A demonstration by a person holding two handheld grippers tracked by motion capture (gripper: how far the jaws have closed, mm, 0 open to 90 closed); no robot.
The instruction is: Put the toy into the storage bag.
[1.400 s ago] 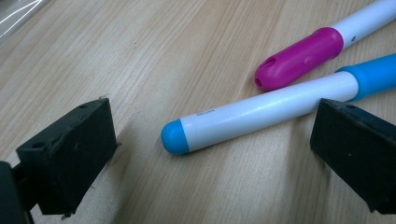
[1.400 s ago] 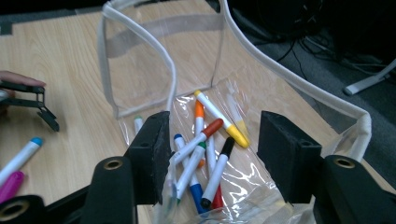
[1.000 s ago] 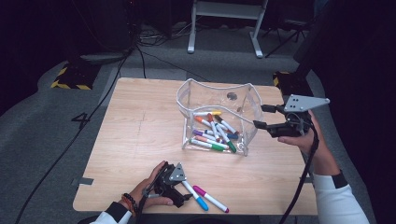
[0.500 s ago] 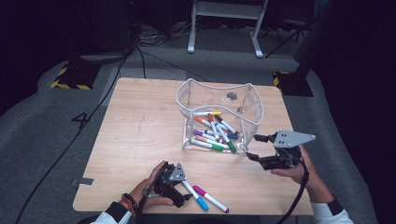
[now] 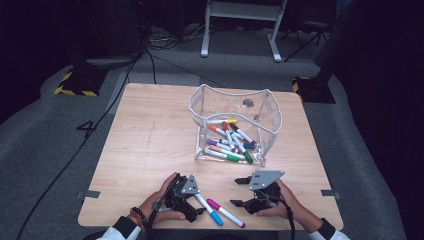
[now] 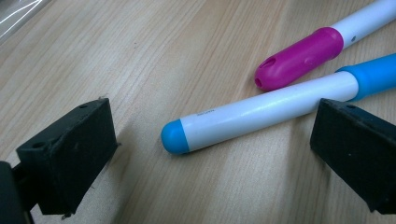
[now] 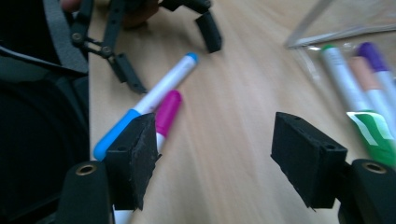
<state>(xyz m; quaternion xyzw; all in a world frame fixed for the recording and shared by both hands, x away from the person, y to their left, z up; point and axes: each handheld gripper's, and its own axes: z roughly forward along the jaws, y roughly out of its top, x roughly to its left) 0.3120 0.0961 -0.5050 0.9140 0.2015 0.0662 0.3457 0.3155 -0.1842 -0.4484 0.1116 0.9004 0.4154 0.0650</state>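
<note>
Two white-barrelled markers, one blue-capped (image 5: pixel 209 210) and one magenta-capped (image 5: pixel 226 213), lie side by side near the table's near edge between my left tongs (image 5: pixel 196 212) and right tongs (image 5: pixel 241 192), both gaping wide and empty.

In the left gripper view the blue-capped marker (image 6: pixel 261 109) and the magenta-capped marker (image 6: pixel 308 53) both run off the frame toward 2 o'clock, so their far ends are cut away. In the right gripper view the magenta-capped marker passes behind the jaw at 8 o'clock, and the markers in the clear container (image 7: pixel 359 88) at 2 o'clock are blurred and cropped. In the high view the print on the markers is too small to read.
</note>
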